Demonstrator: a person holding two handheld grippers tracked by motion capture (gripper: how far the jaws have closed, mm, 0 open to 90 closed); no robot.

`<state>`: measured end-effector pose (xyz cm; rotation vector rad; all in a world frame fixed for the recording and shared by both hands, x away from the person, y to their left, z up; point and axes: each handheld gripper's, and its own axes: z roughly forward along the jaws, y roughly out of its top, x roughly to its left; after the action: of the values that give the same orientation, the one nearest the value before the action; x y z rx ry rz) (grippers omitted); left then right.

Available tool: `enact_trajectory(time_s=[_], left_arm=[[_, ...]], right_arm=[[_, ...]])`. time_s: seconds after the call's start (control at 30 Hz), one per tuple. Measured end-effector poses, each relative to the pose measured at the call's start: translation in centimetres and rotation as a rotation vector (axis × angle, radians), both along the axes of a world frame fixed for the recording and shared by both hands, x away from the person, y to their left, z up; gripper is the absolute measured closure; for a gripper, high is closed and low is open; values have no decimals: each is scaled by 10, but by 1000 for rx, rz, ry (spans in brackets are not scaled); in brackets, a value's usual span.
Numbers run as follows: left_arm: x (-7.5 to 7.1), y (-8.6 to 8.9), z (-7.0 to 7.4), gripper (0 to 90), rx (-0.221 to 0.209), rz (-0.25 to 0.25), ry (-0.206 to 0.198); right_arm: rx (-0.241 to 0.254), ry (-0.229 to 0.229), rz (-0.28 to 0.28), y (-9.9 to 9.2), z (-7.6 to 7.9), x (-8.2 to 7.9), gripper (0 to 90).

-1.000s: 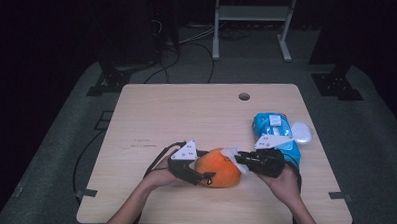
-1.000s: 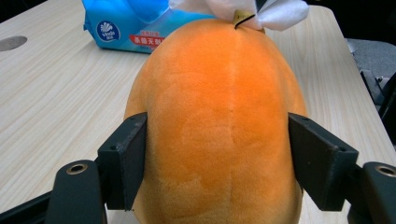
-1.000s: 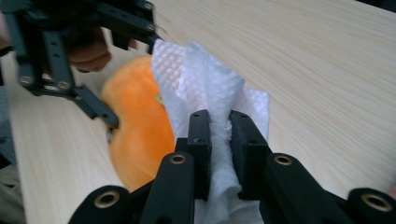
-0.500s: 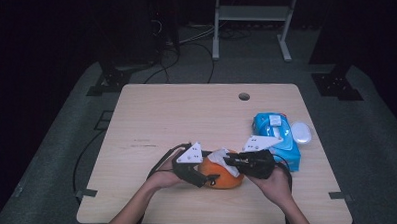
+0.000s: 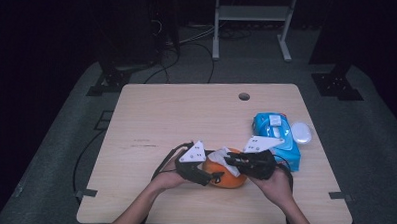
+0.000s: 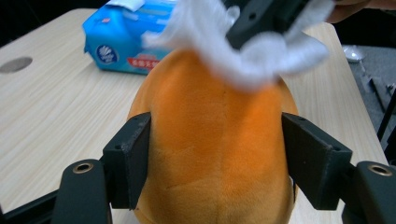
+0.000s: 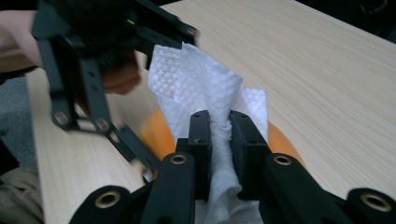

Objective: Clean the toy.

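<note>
Claws both busy: left claw [image 6: 219,158] just closing, clamped on orange plush toy [image 6: 215,140]; right claw [image 7: 219,135] pinches white tissue [image 7: 201,84] atop it, on worktop [image 5: 186,116].

**Colours and Patterns of Visible Items**

The rounded soft plush object [image 6: 215,140], lower centre of the left gripper view, is uniform orange with a fine nap.

The crumpled paper tissue [image 7: 205,88], centre of the right gripper view, is white with an embossed pattern of small dots.

The rectangular plastic wipes pack [image 5: 275,137], right of centre in the high view, is bright blue with a white label; in the left gripper view it carries a round white-and-blue emblem and a red strip.

The left gripper [image 5: 208,175] and right gripper [image 5: 232,159] are black; each top plate is pale grey with dark dots.

The rectangular wooden table [image 5: 186,116] is light beige with a fine straight grain.
</note>
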<state>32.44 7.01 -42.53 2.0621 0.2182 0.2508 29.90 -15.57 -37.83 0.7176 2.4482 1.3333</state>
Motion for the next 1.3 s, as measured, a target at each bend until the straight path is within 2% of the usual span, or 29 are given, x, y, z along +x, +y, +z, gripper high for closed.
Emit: enact_trajectory(time_s=[0.07, 0.13, 0.17, 0.23, 0.27, 0.3, 0.33, 0.37, 0.4, 0.47, 0.57, 0.63, 0.67, 0.77, 0.83, 1.03, 1.07, 1.13, 1.17, 1.3], left_arm=[[-4, -5, 0, 285, 11, -14, -14], [-3, -4, -1, 254, 1, -10, -8], [1, -2, -3, 192, -16, 1, 14], [3, -1, -4, 166, -21, 10, 25], [5, 0, -5, 114, -24, 17, 46], [6, 0, -6, 114, -19, 18, 62], [7, 1, -9, 158, -27, 15, 73], [7, 1, -9, 158, -31, 14, 74], [6, 2, -8, 195, -34, 12, 74], [4, 1, -6, 262, -20, 12, 60], [1, -1, -3, 278, -7, 9, 39], [-1, -3, -1, 291, -4, 5, 27], [-4, -6, 1, 297, 1, -6, 11], [-5, -6, 1, 300, 14, -14, 2], [-4, -4, -1, 301, 5, -10, 13], [0, 0, -5, 302, 5, -7, 33], [0, 2, -7, 302, 11, -7, 33], [1, 3, -8, 302, 15, -6, 36], [2, 5, -9, 302, 14, -5, 41], [3, 6, -10, 301, 10, -4, 50]], right_arm=[[-12, -8, 8, 4, 1, -2, 787], [-40, -17, 17, 7, 2, -2, 787], [-27, -5, 12, 4, 1, 0, 787], [-19, 7, 8, 1, 0, 1, 787], [-12, 16, -10, -4, -3, 4, 787], [-12, 16, -10, -4, -3, 4, 787], [-1, 30, -27, -11, -3, 8, 788], [-1, 30, -27, -11, -3, 8, 788], [0, 31, -30, -12, -3, 8, 787], [-12, 18, -33, -10, -3, 7, 787], [-14, 12, -28, -7, -1, 4, 787], [-18, 3, -12, -1, 0, 1, 787], [-12, 9, 13, 7, 1, -3, 787], [-32, 0, 34, 15, 0, -6, 787], [-51, -4, 32, 18, -1, -6, 788], [-37, 14, 0, 4, 1, 1, 788], [-31, 23, -19, -5, 1, 3, 788], [-30, 25, -25, -8, 1, 4, 788], [-27, 38, -46, -18, 0, 7, 787], [-19, 53, -73, -29, -1, 9, 786]])
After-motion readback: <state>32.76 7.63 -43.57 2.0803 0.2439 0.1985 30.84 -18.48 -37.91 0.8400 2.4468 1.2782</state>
